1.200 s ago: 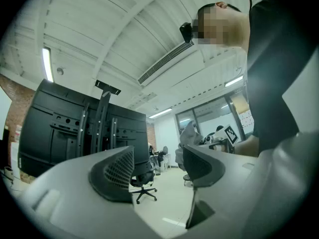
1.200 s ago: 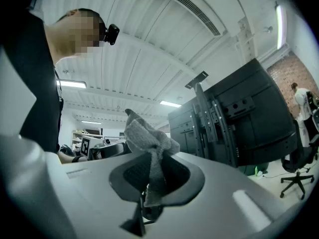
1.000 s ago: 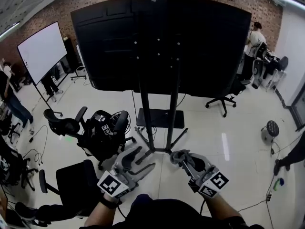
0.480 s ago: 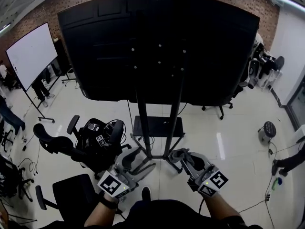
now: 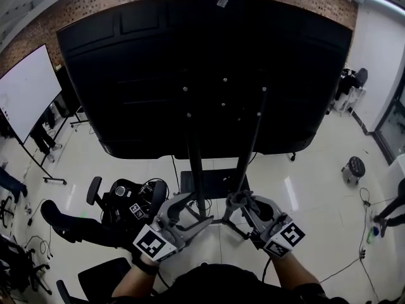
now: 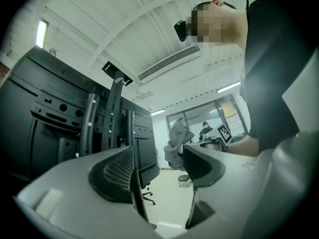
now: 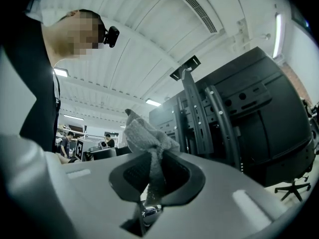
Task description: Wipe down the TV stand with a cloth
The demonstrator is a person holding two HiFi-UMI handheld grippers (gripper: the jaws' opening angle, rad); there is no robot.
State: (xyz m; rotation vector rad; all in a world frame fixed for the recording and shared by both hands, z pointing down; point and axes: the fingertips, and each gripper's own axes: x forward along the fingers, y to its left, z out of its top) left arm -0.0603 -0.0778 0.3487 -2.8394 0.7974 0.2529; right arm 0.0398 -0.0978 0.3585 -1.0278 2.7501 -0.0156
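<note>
The back of a big black TV (image 5: 190, 75) fills the head view, carried on a stand with two dark poles (image 5: 196, 163) and a flat base (image 5: 212, 181) on the white floor. My right gripper (image 5: 242, 206) is shut on a crumpled grey cloth (image 5: 236, 199), just in front of the base and near the right pole. In the right gripper view the cloth (image 7: 148, 136) bulges out of the closed jaws of that gripper (image 7: 152, 176), with the poles (image 7: 199, 118) beyond. My left gripper (image 5: 188, 213) is open and holds nothing (image 6: 159, 168); it looks across at the cloth (image 6: 174, 143).
Black office chairs (image 5: 123, 201) stand close on the left, one with a marker cube. A whiteboard (image 5: 25, 87) is at far left, a small stool (image 5: 354, 166) at right. Cables (image 5: 19, 246) lie on the floor at lower left.
The view has closed in on the TV, which now looms larger and higher. Both grippers sit nearer the stand's poles and base. The cloth stays in the right gripper.
</note>
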